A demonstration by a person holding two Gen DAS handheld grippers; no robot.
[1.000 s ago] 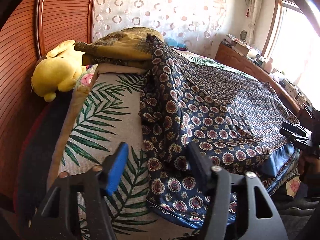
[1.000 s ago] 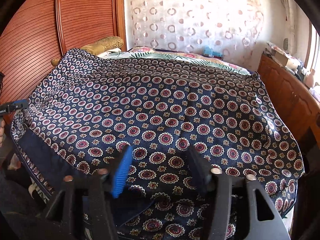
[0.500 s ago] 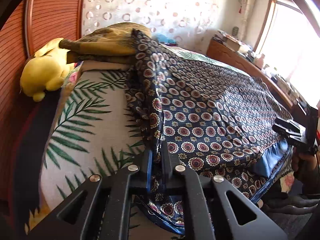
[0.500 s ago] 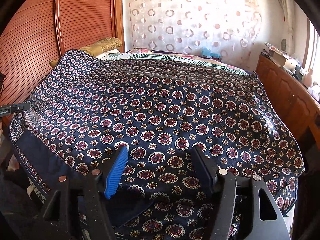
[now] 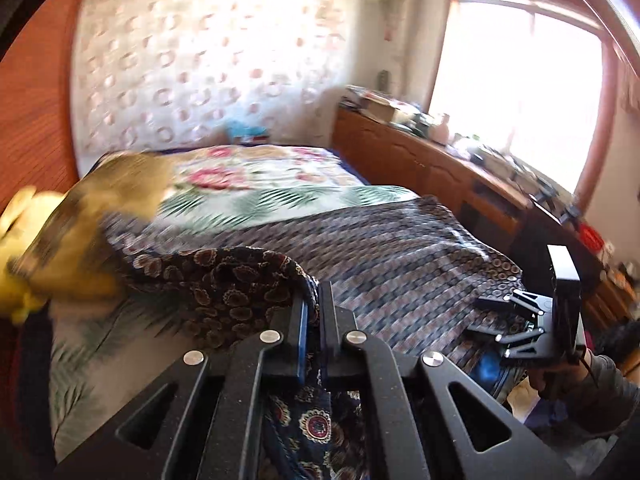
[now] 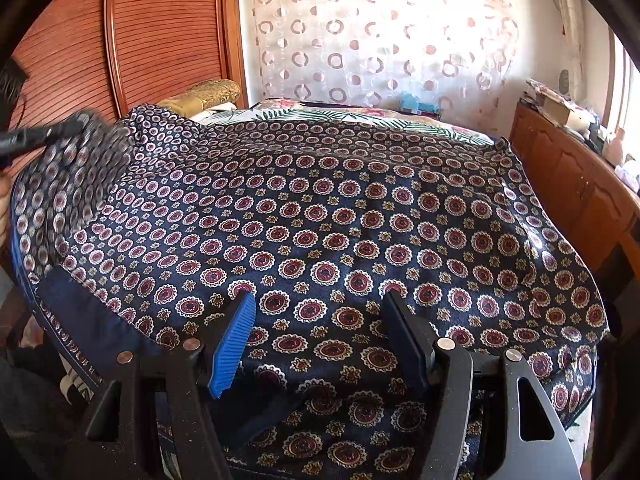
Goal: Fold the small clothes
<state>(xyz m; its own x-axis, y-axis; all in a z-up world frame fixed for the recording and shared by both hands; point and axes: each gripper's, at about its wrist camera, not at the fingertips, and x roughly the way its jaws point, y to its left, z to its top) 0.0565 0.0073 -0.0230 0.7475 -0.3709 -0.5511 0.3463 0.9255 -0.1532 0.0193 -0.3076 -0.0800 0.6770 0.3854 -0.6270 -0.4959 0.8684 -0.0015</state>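
On the bed (image 6: 360,114) lies the patterned garment (image 6: 320,208); my left tongs (image 5: 312,312) pinch its corner, right tongs (image 6: 316,340) gape above it. Thin cloth might slip free mid-lift.

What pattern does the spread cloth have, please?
Navy cloth with red-and-white medallions, clearest in the right wrist view.

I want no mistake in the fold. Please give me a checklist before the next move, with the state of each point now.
1. Left gripper shut on the cloth edge: ok.
2. Gripped edge raised off the bed: ok.
3. Right gripper open, holding nothing: ok.
4. Cloth lies between the right fingers, ready to grip: cannot tell.
5. Rest of the cloth spread flat: ok, small wrinkles only.
6. Yellow pillow clear of the fold path: cannot tell.
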